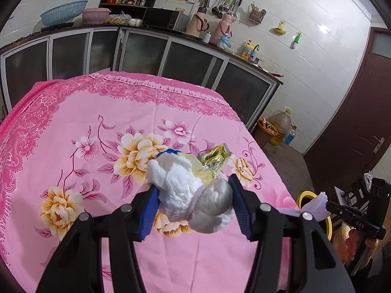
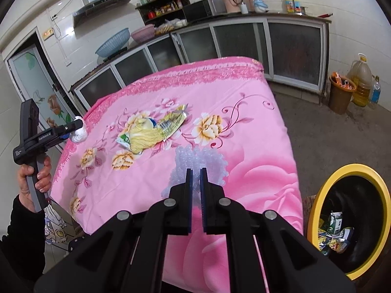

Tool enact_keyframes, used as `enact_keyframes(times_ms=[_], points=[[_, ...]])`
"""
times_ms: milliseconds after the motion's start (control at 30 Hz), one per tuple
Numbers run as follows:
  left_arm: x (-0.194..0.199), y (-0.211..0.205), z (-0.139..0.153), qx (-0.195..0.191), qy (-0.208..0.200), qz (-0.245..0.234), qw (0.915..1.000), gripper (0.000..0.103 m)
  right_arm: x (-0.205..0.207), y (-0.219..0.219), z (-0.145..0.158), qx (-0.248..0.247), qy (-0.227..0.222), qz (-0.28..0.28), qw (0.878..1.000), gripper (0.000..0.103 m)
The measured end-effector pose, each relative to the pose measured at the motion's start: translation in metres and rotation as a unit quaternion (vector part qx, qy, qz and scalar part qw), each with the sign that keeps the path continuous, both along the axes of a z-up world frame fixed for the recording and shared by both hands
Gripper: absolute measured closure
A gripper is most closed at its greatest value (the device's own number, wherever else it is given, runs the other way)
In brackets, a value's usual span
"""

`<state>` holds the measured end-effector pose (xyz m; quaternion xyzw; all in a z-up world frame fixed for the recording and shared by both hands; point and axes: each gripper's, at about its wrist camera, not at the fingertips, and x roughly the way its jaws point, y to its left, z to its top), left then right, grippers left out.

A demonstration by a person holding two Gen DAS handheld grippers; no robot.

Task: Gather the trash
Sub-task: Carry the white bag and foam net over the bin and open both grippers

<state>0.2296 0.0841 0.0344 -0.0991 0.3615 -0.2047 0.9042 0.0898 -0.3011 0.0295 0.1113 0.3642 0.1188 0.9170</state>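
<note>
Two views, taken in turn.

Left wrist view
- Left gripper (image 1: 194,193): its blue pads are pinching a crumpled white tissue wad (image 1: 185,183), which is bulging out past the fingertips, above the cloth.
- Table: a pink flowered tablecloth (image 1: 97,112) is covering it.
- Trash on the cloth: a yellow and gold wrapper (image 1: 215,158) is lying just beyond the wad, partly hidden behind it (something blue is peeking out at the wad's far edge; I cannot tell what it is).
- Right gripper (image 1: 327,206): it is showing at the right edge, gripping a pale lilac scrap (image 1: 315,205) at its tip.
- Bin: a yellow rim (image 1: 303,195) is showing between the table edge and that gripper.

Right wrist view
- Right gripper (image 2: 195,173): its jaws are standing pressed almost together, nipping a piece of pale bubble wrap (image 2: 198,161), which is fanning out beyond the fingertips over the cloth.
- Wrapper (image 2: 151,131): it is lying flat near the middle of the tablecloth (image 2: 256,151), well apart from the bubble wrap.
- Left gripper (image 2: 74,130): a hand (image 2: 34,175) in a dark sleeve is holding it at the left, beside the table's edge, with the white wad (image 2: 79,134) clamped at its tip.
- Yellow-rimmed bin (image 2: 352,171): it is standing on the floor just beside the table's right side, with coloured packets (image 2: 334,236) lying inside.
</note>
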Motion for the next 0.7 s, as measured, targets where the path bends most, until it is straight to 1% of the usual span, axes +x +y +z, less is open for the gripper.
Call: enact_keyframes(times_ms=[167,367,533,700], points=[[-0.009,-0.018,0.01,0.004,-0.009,-0.016,0.9998,0.051,-0.009,-0.011,0.007,0.003,-0.011,-0.01,1.0,0.097],[-0.018,-0.056,0.016,0.013,-0.02,-0.054,0.9983,0.051,-0.021,-0.032,0.007,0.008,-0.015,-0.029,0.999,0.097],[-0.022,-0.09,0.02,0.013,-0.023,-0.085,0.996,0.051,-0.032,-0.05,0.004,0.013,-0.014,-0.05,0.999,0.097],[-0.023,-0.129,0.021,0.015,-0.02,-0.118,0.9926,0.051,-0.049,-0.079,-0.001,0.022,-0.015,-0.083,0.996,0.097]])
